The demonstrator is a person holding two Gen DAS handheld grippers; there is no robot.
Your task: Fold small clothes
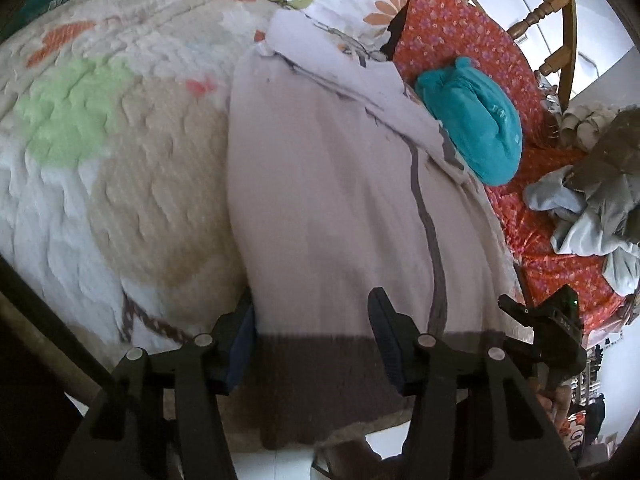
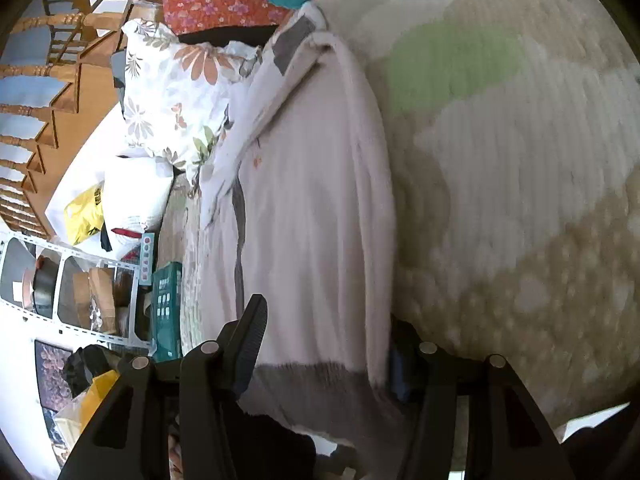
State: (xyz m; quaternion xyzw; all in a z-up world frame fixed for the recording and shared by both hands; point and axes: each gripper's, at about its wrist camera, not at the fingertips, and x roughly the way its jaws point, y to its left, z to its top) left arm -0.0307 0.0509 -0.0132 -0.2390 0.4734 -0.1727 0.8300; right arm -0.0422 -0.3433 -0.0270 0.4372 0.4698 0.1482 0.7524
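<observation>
both claws stand wide apart astride the grey hem of the pale pink garment (image 1: pixel 320 200) on the quilted bed (image 1: pixel 120 160): left claw (image 1: pixel 314 344), right claw (image 2: pixel 328 352).

Illumination is bright, diffuse daylight. Both views show strong fisheye curvature and dark vignetting at the corners. Motion blur softens the quilt (image 2: pixel 520 208) in the right wrist view. Beyond it, the white background overexposes.

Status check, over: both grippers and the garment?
Left gripper and right gripper open, both straddling grey hem of pale pink knit garment. Garment flat on quilted bedspread. Nothing blocking.
</observation>
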